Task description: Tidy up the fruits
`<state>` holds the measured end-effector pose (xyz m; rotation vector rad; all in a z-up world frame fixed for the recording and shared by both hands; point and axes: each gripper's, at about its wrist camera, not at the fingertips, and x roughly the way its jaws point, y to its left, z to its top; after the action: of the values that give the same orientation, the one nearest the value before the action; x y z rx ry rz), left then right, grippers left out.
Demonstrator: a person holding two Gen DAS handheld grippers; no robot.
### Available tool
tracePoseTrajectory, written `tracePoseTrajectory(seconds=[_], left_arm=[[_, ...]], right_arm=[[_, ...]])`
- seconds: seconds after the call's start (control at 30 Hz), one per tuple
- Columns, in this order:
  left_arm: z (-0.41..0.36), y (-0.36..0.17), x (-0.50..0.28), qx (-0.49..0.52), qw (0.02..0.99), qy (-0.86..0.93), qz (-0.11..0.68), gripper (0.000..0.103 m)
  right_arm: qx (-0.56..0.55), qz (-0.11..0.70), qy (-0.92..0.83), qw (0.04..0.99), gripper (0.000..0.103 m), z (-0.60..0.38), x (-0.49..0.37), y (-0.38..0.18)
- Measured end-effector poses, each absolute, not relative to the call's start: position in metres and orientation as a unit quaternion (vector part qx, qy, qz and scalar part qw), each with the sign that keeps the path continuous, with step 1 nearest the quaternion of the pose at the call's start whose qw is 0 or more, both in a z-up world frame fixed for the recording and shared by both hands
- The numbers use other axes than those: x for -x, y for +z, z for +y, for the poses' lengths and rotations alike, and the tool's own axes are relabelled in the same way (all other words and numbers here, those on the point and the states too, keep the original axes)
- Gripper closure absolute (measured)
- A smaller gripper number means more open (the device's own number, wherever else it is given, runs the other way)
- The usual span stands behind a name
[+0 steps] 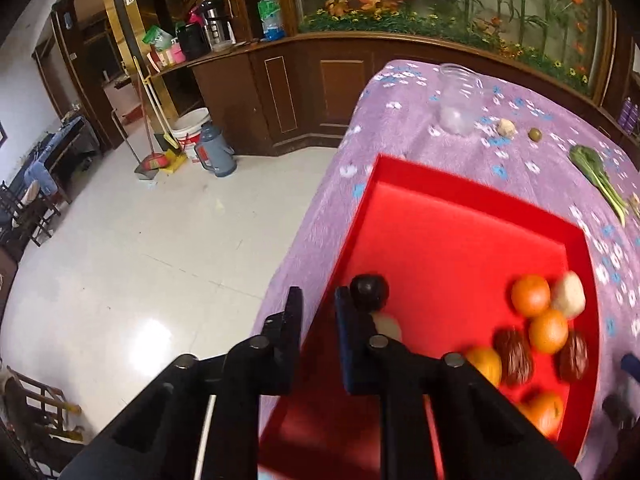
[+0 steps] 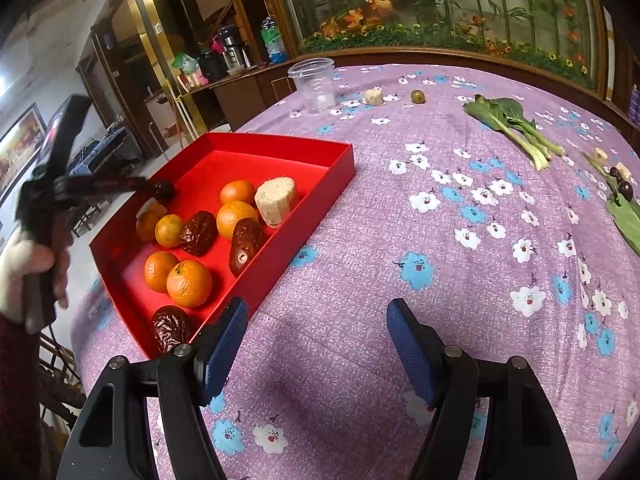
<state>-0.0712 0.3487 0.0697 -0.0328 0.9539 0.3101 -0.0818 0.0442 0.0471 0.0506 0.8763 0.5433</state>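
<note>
Left gripper (image 1: 318, 300) jaws narrow with nothing between the pads; they straddle the near-left wall of the red tray (image 1: 460, 216), lower centre of the left wrist view. A dark round fruit (image 1: 368, 290) lies in the tray just beside the right finger, touching it or very close, can't tell which, with a pale piece (image 1: 388, 328) just below it. Rest of the fruit is bunched at the tray's right side: oranges (image 1: 531, 295), a pale cut chunk (image 1: 570, 294), wrinkled red dates (image 1: 514, 356). Right gripper (image 2: 316, 340) stands wide, empty, hovering over the purple flowered cloth on the counter (image 2: 460, 260), lower centre of the right wrist view, just right of the tray's near corner. Upper part of that view, on the cloth and well apart from the tray: clear plastic cup (image 2: 314, 84), small pale chunk (image 2: 373, 97), small green fruit (image 2: 417, 96), leafy greens (image 2: 516, 124). Two dark fruits (image 2: 624, 189) at far right edge.
</note>
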Motion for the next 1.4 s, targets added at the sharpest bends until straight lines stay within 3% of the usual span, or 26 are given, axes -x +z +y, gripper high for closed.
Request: tracePoseTrajectory(seconds=[0.07, 0.17, 0.37, 0.53, 0.7, 0.8, 0.87, 1.17, 1.4], left_arm=[[0.340, 0.071, 0.085, 0.008, 0.881, 0.135, 0.453, 0.061], [0.319, 0.064, 0.090, -0.050, 0.876, 0.145, 0.458, 0.056], [0.299, 0.063, 0.071, -0.090, 0.873, 0.150, 0.456, 0.054], [0.289, 0.085, 0.082, -0.040, 0.899, 0.131, 0.416, 0.053], [0.269, 0.150, 0.154, -0.039, 0.951, 0.201, 0.231, 0.000], [0.252, 0.173, 0.201, -0.050, 0.961, 0.238, 0.130, 0.000], [0.241, 0.172, 0.218, -0.053, 0.954, 0.277, 0.105, 0.000], [0.229, 0.134, 0.210, -0.012, 0.936, 0.259, 0.237, 0.000], [0.229, 0.117, 0.208, 0.003, 0.931, 0.244, 0.272, 0.000]], right_arm=[[-0.026, 0.420, 0.261, 0.869, 0.026, 0.045, 0.081, 0.046], [-0.025, 0.424, 0.261, 0.867, 0.026, 0.046, 0.079, 0.043], [-0.025, 0.424, 0.261, 0.867, 0.026, 0.048, 0.080, 0.044], [-0.025, 0.414, 0.266, 0.870, 0.026, 0.048, 0.084, 0.053], [-0.019, 0.393, 0.280, 0.876, 0.026, 0.053, 0.095, 0.068], [-0.013, 0.381, 0.291, 0.877, 0.026, 0.060, 0.104, 0.075], [-0.011, 0.375, 0.297, 0.878, 0.025, 0.064, 0.109, 0.079], [0.008, 0.349, 0.302, 0.887, 0.018, 0.067, 0.138, 0.088], [0.008, 0.357, 0.296, 0.886, 0.018, 0.066, 0.142, 0.082]])
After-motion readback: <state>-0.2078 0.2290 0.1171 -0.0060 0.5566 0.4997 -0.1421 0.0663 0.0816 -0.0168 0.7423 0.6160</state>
